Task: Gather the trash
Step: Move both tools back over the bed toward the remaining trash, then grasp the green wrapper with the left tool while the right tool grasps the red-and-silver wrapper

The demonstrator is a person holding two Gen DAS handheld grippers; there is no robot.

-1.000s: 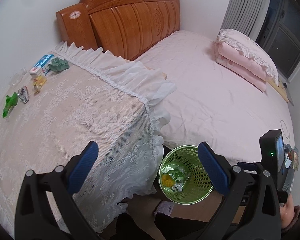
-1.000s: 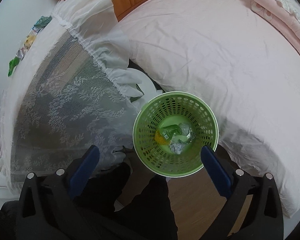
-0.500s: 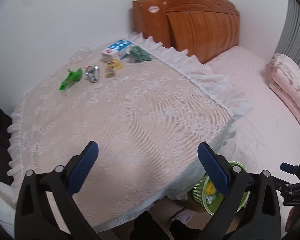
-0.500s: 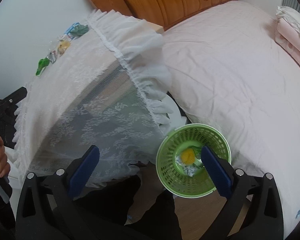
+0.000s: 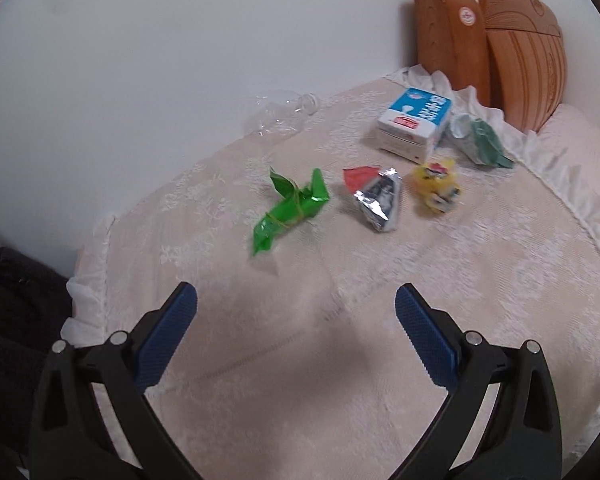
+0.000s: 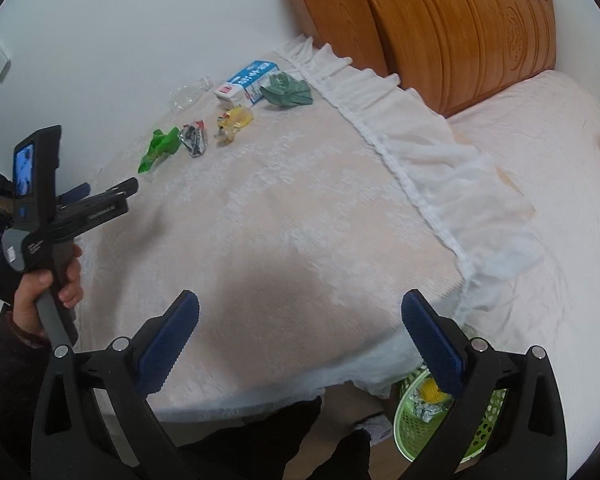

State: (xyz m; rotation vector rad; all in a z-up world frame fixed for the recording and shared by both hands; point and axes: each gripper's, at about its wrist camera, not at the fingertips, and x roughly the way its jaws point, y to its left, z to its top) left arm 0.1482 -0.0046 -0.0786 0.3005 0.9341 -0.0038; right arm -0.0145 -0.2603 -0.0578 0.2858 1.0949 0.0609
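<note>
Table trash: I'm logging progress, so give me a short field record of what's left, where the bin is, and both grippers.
surface: lace-covered table
left on table: bright green crumpled wrapper; silver foil packet; yellow crumpled wrapper; blue-and-white carton; dark green bag; clear plastic bottle
bin: green mesh basket on floor, holds trash
left gripper: open, empty
right gripper: open, empty

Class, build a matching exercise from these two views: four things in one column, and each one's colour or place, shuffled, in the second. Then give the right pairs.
Things:
1. twisted wrapper
2. milk carton
3. plastic bottle
4. basket

Descriptions:
A. clear, lying by the wall
B. on the floor by the table, holding trash
C. bright green
D. blue and white

Pairs: 1-C, 2-D, 3-A, 4-B
</note>
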